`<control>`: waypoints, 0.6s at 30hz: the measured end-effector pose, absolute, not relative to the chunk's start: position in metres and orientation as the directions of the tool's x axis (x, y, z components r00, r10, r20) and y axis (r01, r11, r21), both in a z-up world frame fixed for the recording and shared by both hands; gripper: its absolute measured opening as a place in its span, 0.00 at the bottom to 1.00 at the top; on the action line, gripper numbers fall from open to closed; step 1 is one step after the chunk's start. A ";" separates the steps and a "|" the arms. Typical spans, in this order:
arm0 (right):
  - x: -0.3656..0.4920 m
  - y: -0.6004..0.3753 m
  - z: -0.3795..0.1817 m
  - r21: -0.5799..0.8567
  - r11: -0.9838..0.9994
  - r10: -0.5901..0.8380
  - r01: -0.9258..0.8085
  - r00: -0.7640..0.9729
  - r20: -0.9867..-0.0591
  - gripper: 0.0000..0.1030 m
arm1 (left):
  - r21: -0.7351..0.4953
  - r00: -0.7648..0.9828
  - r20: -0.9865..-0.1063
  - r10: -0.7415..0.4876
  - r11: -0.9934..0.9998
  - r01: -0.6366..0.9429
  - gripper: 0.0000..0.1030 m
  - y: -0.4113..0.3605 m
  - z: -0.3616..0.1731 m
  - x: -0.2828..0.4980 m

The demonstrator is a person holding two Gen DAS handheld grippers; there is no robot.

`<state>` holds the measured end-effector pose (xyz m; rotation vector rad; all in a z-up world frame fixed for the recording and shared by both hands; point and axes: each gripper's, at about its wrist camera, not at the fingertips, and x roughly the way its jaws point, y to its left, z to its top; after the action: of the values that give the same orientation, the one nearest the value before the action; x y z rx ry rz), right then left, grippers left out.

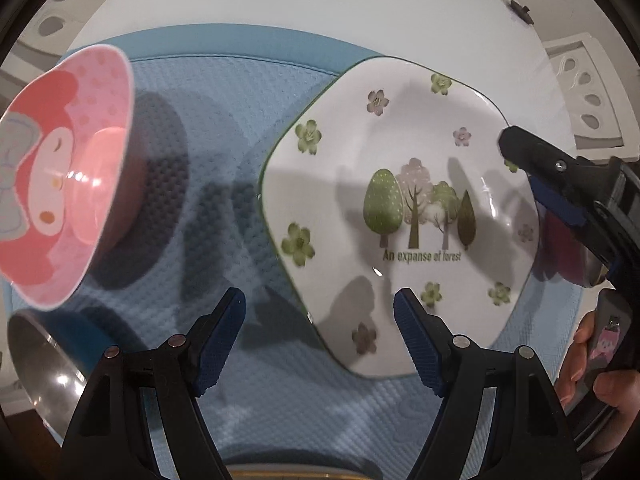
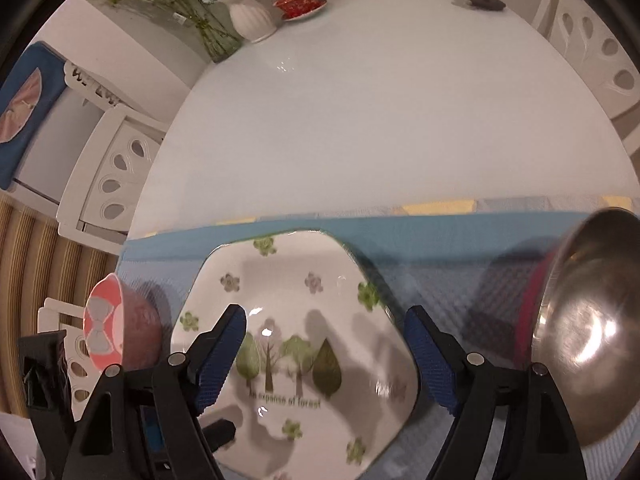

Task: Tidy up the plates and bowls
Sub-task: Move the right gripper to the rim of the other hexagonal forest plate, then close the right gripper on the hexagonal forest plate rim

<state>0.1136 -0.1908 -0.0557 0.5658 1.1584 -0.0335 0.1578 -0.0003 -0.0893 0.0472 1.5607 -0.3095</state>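
Nothing looks sorted yet: the forest-print plate (image 1: pixel 400 208) lies on the blue mat (image 1: pixel 224 160), the pink bowl (image 1: pixel 60 184) and steel bowl (image 2: pixel 592 328) apart at opposite sides. Left hand-held gripper (image 1: pixel 320 312) and right hand-held gripper (image 2: pixel 326 332) hover released, holding nothing.

table: white, glossy top (image 2: pixel 360 120)
mat: blue, quilted, lies flat on the table's near part (image 1: pixel 224 128)
on mat: plate (image 1: pixel 400 200), pink bowl (image 1: pixel 60 184), steel bowl (image 2: pixel 592 320)
far end of table: white vase (image 2: pixel 252 16), red lidded cup on saucer (image 2: pixel 300 0), dark lid (image 2: pixel 486 0)
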 end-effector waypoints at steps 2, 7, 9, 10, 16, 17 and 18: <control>0.119 -0.189 -0.065 0.386 0.870 0.256 0.306 0.389 -0.885 0.78 | -0.167 -0.026 -0.986 -0.166 0.960 0.222 0.73 -0.003 -0.094 0.161; 0.127 -0.191 -0.088 0.382 0.875 0.270 0.299 0.354 -0.895 0.78 | -0.150 -0.005 -0.988 -0.153 0.960 0.236 0.73 -0.011 -0.101 0.164; 0.126 -0.194 -0.089 0.394 0.873 0.278 0.286 0.371 -0.886 0.78 | -0.148 0.013 -0.988 -0.155 0.959 0.244 0.71 -0.012 -0.100 0.165; 0.127 -0.194 -0.089 0.396 0.874 0.282 0.280 0.372 -0.884 0.78 | -0.145 0.022 -0.988 -0.155 0.958 0.247 0.70 -0.013 -0.099 0.165; 0.124 -0.194 -0.087 0.367 0.896 0.259 0.252 0.374 -0.890 0.51 | -0.146 0.082 -0.982 -0.172 0.955 0.260 0.50 -0.022 -0.090 0.164; 0.123 -0.197 -0.087 0.382 0.888 0.272 0.257 0.376 -0.886 0.48 | -0.149 0.082 -0.981 -0.176 0.954 0.262 0.50 -0.022 -0.090 0.163; 0.121 -0.201 -0.087 0.399 0.879 0.286 0.262 0.380 -0.880 0.47 | -0.154 0.080 -0.980 -0.181 0.952 0.264 0.49 -0.022 -0.090 0.163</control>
<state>0.1211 -0.2007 -0.0871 0.5295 1.1976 0.0164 0.1630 -0.0220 -0.0895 0.0695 1.4531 -0.3331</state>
